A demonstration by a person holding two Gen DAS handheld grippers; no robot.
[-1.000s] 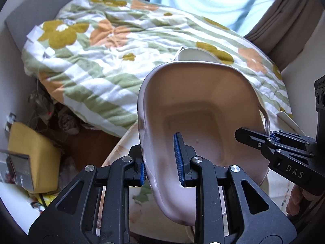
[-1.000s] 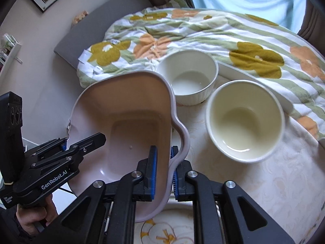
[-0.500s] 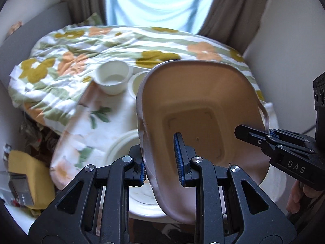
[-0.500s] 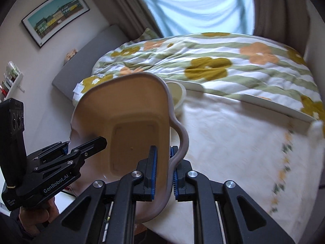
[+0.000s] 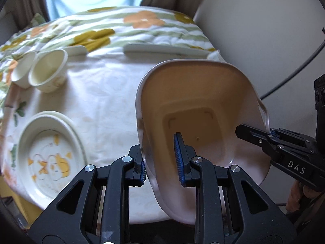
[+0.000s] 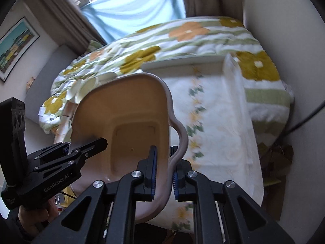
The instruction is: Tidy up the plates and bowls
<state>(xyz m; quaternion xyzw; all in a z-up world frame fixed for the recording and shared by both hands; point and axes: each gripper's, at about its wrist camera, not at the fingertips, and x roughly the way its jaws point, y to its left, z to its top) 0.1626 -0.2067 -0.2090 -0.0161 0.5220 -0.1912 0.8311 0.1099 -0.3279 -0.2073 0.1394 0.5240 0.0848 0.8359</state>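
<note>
A large pink basin (image 5: 195, 105) with side handles is held in the air between both grippers. My left gripper (image 5: 160, 159) is shut on its left wall. My right gripper (image 6: 163, 169) is shut on its right wall by the handle; it shows in the left wrist view (image 5: 262, 134). The basin also shows in the right wrist view (image 6: 130, 126). On the table lie a cream plate with a yellow print (image 5: 48, 156) at the left and two cream bowls (image 5: 47, 73) at the far left.
The table has a white floral cloth (image 5: 109, 101). A bed with a flowered quilt (image 5: 121, 26) lies behind it. A white flat tray edge (image 5: 162, 49) sits at the table's far side. A wall (image 5: 264, 30) and a dark cable (image 5: 294, 71) are on the right.
Both grippers have carried the basin to the right across the table. The plate and bowls have slid to the left of the views; the table's right end and wall have come into view.
</note>
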